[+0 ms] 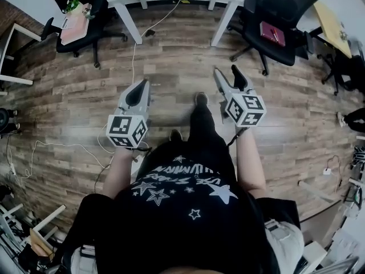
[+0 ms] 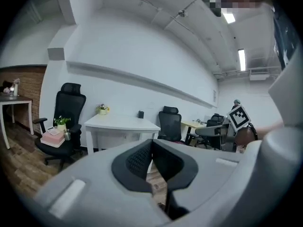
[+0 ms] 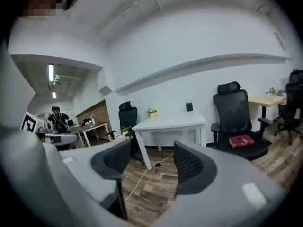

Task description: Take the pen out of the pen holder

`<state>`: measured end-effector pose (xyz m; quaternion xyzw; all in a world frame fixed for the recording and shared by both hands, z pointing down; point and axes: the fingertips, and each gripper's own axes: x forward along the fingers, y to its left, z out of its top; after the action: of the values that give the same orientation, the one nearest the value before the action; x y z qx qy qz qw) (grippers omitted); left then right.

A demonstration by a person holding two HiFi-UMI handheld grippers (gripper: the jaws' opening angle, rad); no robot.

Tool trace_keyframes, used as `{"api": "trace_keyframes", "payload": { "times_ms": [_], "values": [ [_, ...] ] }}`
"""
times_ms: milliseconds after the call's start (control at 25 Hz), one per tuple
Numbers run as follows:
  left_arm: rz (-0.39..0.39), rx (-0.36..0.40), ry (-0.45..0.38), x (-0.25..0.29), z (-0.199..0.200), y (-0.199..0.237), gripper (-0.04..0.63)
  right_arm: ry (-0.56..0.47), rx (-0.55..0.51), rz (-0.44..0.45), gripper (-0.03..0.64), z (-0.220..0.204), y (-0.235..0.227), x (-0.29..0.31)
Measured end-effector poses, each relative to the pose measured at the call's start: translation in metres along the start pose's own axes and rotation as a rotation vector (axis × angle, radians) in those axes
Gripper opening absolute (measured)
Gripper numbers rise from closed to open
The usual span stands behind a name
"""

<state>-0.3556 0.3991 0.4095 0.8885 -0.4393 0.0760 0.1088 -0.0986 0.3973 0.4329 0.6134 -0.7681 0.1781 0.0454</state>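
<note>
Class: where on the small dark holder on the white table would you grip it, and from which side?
Probably its side walls, mid-height, coming level from the room side across the white table. The dark holder stands upright at the table's wall-side edge, clear of the flower pot; the wall blocks the back. Its contents are too small to tell.

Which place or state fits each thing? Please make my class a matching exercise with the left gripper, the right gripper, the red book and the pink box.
Things: 1 left gripper; 2 right gripper; 3 red book; 4 pink box.
Descriptions: A on the chair right of the white table; B fingers apart, nothing between; C on the chair left of the table, beside a plant; D fingers together.
Pairs: 1-D, 2-B, 3-A, 4-C.
</note>
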Motion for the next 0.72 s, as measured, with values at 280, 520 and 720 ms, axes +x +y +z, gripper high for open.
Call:
{"api": "trace_keyframes", "payload": {
  "times_ms": [280, 520, 720],
  "values": [
    [0.015, 0.012, 0.037, 0.053, -0.001, 0.004, 0.011, 0.048, 0.031, -0.017, 0.293, -0.001, -0.051, 0.045],
    [0.027, 0.029, 0.054, 0.144, 0.019, 0.014, 0.011, 0.034, 0.048, -0.012, 0.293, 0.032, -0.121, 0.111],
    [0.03, 0.047, 0.056, 0.239, 0.046, 0.014, 0.011, 0.033, 0.048, 0.006, 0.293, 0.073, -0.189, 0.173]
  ]
}}
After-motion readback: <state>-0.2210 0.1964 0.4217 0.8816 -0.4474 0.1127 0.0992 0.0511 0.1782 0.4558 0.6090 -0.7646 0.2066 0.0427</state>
